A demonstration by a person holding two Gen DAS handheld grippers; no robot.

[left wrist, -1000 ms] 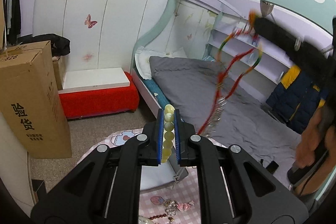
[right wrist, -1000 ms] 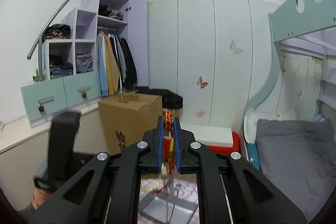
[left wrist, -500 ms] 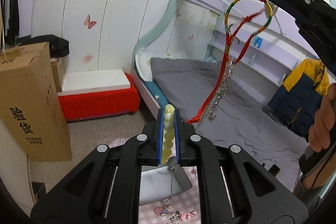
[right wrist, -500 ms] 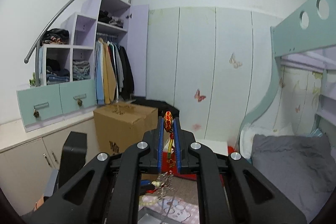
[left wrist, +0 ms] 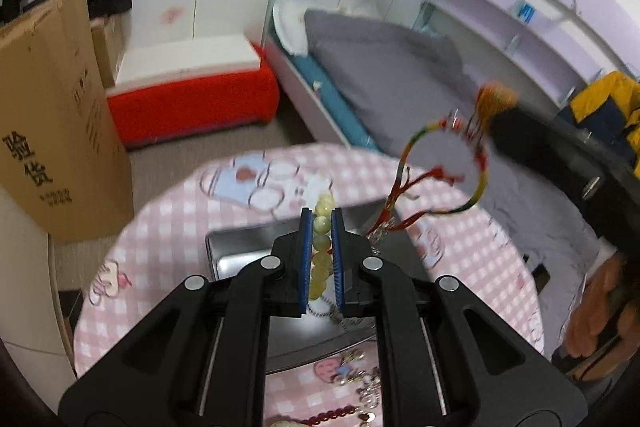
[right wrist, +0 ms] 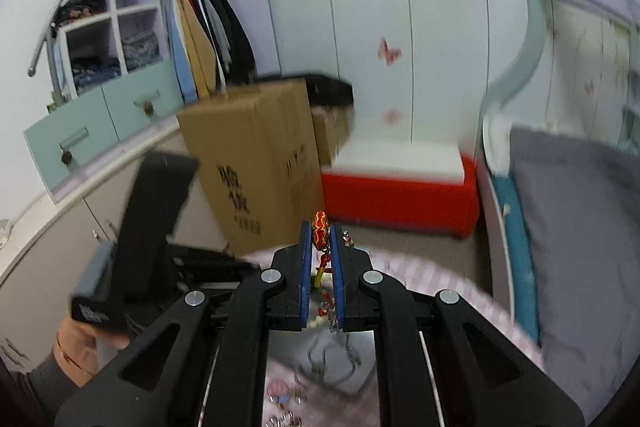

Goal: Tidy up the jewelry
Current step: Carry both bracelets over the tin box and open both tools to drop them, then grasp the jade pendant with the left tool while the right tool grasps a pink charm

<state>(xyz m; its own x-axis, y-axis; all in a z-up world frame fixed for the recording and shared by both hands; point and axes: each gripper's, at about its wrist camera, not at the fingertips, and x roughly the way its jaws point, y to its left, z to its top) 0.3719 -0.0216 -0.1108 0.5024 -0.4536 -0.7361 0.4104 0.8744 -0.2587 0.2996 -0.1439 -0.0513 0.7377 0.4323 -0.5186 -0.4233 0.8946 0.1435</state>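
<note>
1. The left hand-held gripper [left wrist: 321,227] is closed on a yellow bead bracelet [left wrist: 322,223], above the metal tray [left wrist: 240,247] on the tabletop [left wrist: 160,227].
2. The right hand-held gripper [right wrist: 321,231] pinches a colorful cord bracelet [left wrist: 444,167], at 2 o'clock from the tray.
3. Neither is in the tray yet. More jewelry [left wrist: 360,387] waits at 6 o'clock.

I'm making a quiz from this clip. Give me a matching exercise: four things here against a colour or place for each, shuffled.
Things:
1. bead bracelet
2. cord bracelet
3. tray
4. box

Descriptions:
A. brown, on the floor
B. pale yellow, in the left gripper
C. silver, on the pink cloth
D. multicoloured, hanging from the right gripper

Pairs: 1-B, 2-D, 3-C, 4-A
</note>
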